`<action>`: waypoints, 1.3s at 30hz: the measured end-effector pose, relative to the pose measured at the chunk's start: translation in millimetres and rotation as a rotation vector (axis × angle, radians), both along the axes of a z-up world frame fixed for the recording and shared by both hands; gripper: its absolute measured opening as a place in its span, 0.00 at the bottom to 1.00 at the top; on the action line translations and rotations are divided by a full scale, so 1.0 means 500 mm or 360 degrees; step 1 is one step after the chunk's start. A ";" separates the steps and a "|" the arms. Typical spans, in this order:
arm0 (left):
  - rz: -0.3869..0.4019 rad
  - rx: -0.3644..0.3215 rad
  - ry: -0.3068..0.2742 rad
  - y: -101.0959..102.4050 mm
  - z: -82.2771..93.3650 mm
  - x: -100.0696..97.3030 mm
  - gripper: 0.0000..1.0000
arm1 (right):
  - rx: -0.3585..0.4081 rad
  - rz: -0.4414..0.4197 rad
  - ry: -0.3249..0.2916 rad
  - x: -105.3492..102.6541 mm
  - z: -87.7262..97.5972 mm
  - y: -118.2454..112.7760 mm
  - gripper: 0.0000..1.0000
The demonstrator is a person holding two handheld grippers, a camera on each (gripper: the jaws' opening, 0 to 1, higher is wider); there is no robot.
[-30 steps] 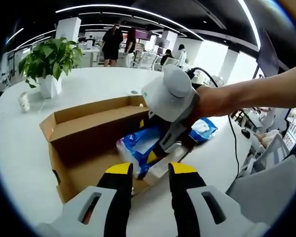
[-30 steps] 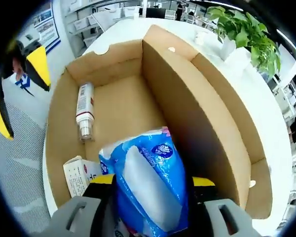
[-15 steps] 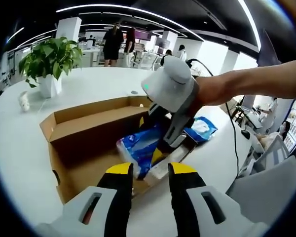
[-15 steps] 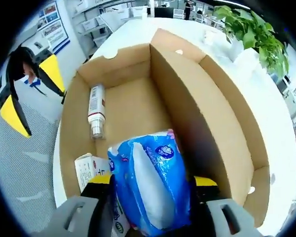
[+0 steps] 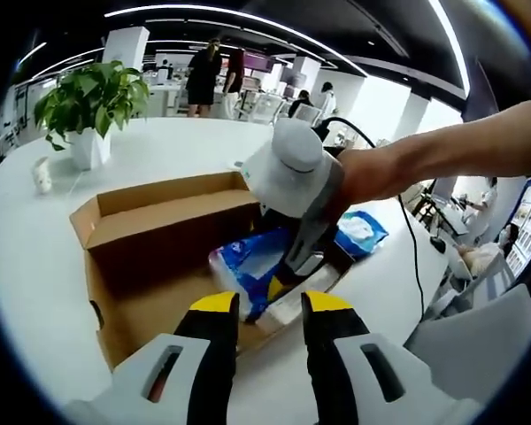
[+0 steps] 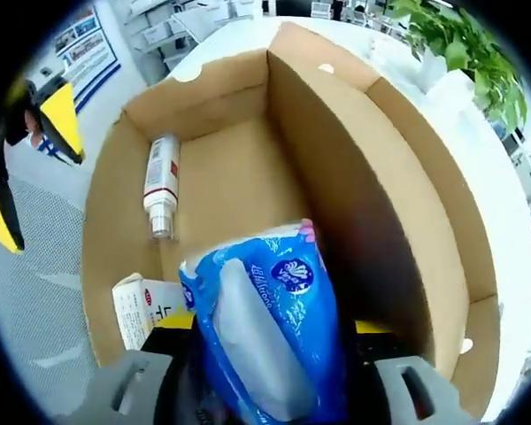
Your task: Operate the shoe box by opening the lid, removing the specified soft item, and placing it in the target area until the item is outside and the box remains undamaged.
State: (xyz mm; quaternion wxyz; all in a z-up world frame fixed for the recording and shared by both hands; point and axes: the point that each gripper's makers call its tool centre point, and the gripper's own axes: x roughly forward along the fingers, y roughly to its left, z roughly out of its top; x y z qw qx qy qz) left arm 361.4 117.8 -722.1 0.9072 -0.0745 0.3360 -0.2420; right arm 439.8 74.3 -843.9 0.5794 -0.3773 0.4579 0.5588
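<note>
Bright, even indoor light falls from long ceiling strip lights [image 5: 248, 19] far ahead of the left hand-held gripper [image 5: 270, 305], and daylight glares white beyond them. The white counter [image 5: 35, 266] is nearly washed out. Deep shadow lies under the box flap [image 6: 372, 221]. Fisheye bending curves all edges; near jaws look soft.

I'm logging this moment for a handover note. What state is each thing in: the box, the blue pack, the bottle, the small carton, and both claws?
Shoe box: open, lid folded back.
Blue pack: gripped by the right claw, partly raised inside the box.
Bottle: lying on its side on the box floor.
Small carton: lying in the box beside the pack.
Left claw: open, holding nothing.
</note>
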 end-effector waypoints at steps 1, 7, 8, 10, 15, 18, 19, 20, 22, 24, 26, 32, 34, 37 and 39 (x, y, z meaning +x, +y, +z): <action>0.0000 -0.0001 0.0002 0.000 -0.001 0.000 0.28 | 0.0018 -0.0026 0.0022 -0.004 0.000 -0.001 0.61; 0.0007 -0.0001 0.0003 0.003 -0.002 0.000 0.27 | 0.0081 -0.0035 -0.0035 -0.008 0.004 0.002 0.55; 0.0009 -0.0003 0.0003 0.003 -0.002 0.001 0.27 | 0.0084 -0.0036 -0.0038 -0.007 0.004 0.002 0.53; 0.0012 -0.0004 0.0004 0.004 -0.002 0.001 0.27 | 0.0091 -0.0068 -0.0046 -0.008 0.005 0.003 0.49; 0.0015 -0.0004 0.0014 0.004 -0.005 -0.001 0.26 | 0.0149 -0.0197 -0.0089 -0.005 0.016 0.002 0.39; 0.0026 -0.0004 0.0015 0.008 -0.005 -0.001 0.25 | 0.0226 -0.0320 -0.0140 0.008 0.032 0.003 0.30; 0.0029 -0.0004 0.0016 0.009 -0.005 -0.001 0.25 | 0.0246 -0.0365 -0.0138 0.011 0.036 0.003 0.28; 0.0030 -0.0003 0.0015 0.009 -0.005 -0.001 0.25 | 0.0290 -0.0421 -0.0151 0.017 0.048 0.006 0.22; 0.0025 -0.0007 0.0015 0.008 -0.005 -0.002 0.26 | 0.0379 -0.0498 -0.0115 0.013 0.065 0.016 0.12; 0.0022 -0.0005 0.0014 0.007 -0.005 -0.002 0.26 | 0.0377 -0.0509 -0.0126 0.011 0.070 0.012 0.05; 0.0017 -0.0008 0.0011 0.005 -0.004 -0.002 0.25 | 0.0393 -0.0538 -0.0117 0.010 0.073 0.013 0.00; 0.0019 -0.0008 0.0010 0.006 -0.005 -0.001 0.25 | 0.0400 -0.0560 -0.0135 0.004 0.081 0.017 0.00; 0.0025 -0.0009 0.0011 0.008 -0.005 -0.001 0.25 | 0.0410 -0.0570 -0.0151 0.004 0.084 0.020 0.00; 0.0030 -0.0016 0.0011 0.010 -0.005 -0.001 0.25 | 0.0439 -0.0568 -0.0170 0.004 0.094 0.032 0.00; 0.0031 -0.0017 0.0009 0.009 -0.004 -0.001 0.25 | 0.0476 -0.0563 -0.0181 0.005 0.104 0.046 0.00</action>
